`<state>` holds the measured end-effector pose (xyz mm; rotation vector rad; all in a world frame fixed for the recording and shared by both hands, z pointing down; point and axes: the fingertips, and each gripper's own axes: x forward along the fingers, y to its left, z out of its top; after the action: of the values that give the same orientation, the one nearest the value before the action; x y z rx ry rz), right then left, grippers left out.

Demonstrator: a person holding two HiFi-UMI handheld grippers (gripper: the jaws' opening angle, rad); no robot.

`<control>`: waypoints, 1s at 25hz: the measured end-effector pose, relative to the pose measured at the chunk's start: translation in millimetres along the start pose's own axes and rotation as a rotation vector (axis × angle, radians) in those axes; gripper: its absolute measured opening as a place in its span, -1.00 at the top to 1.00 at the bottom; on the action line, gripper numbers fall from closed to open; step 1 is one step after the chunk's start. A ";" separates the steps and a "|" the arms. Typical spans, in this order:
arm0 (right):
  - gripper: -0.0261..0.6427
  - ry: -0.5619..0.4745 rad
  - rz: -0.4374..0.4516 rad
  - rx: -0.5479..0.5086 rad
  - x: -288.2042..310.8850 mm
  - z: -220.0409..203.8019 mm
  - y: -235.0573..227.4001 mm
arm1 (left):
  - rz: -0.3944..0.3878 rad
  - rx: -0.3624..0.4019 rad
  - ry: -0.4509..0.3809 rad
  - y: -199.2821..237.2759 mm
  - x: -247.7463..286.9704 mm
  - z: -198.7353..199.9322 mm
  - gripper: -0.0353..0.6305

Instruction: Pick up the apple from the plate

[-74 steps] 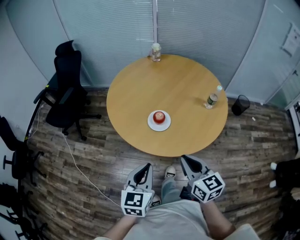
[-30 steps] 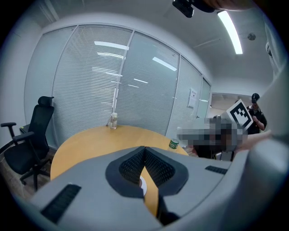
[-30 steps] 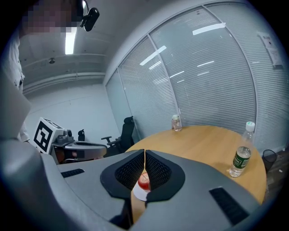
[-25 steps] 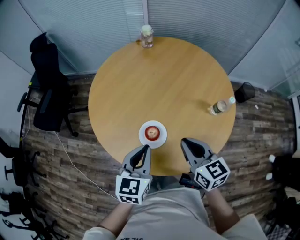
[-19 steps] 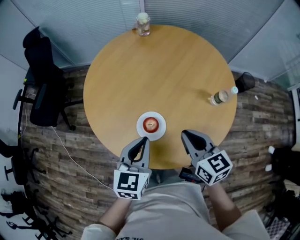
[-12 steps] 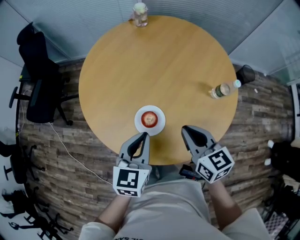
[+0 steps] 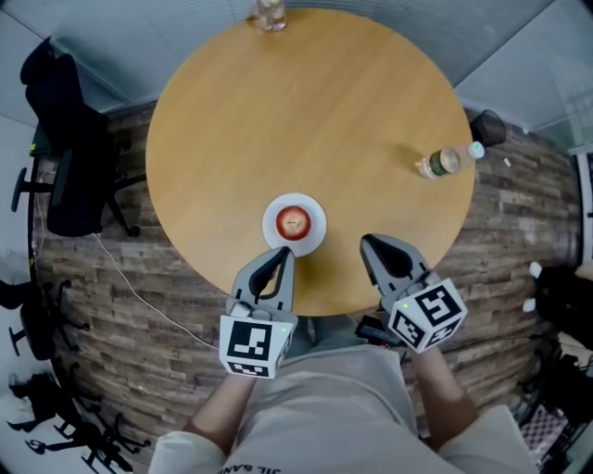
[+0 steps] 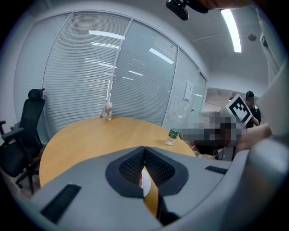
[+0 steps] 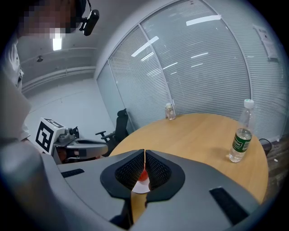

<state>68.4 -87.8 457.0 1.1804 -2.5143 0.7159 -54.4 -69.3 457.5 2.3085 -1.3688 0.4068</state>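
Holding both grippers over the near edge of the tabletop (image 7: pixel 315 111), we find the apple (image 7: pixel 294 221) sitting in the middle of its white plate (image 7: pixel 316 237), close to that near edge and well apart from the bottle (image 7: pixel 443 163) by the right edge. The left gripper (image 7: pixel 285 252) is the nearer one: its tips point almost straight at the apple and stop just short of the plate's near rim. The right gripper (image 7: pixel 368 243) sits off to the plate's right. Both pairs of jaws are pressed together on nothing, so we judge that the left must spread before closing in. The apple is round, so we see no long axis to line up with. In each gripper view the jaws cover most of it, leaving a red sliver (image 9: pixel 142 175). The jar (image 7: pixel 269 11) at the far edge is cut off.
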 end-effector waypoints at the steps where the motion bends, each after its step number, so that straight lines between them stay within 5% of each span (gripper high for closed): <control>1: 0.83 0.003 -0.001 0.003 1.2 -1.4 -1.0 | 0.002 -0.001 0.003 1.8 1.0 -1.3 0.88; 12: 0.83 0.026 0.010 0.032 11.5 -8.1 -3.9 | -0.032 0.007 0.053 7.9 24.0 -24.2 0.85; 25: 0.83 0.050 0.029 0.059 19.8 -17.4 4.0 | -0.035 0.039 0.220 27.5 53.5 -76.6 0.33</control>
<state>53.4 -88.9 479.0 1.1323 -2.4897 0.8216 -56.0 -83.5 553.8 2.2379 -1.2226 0.6598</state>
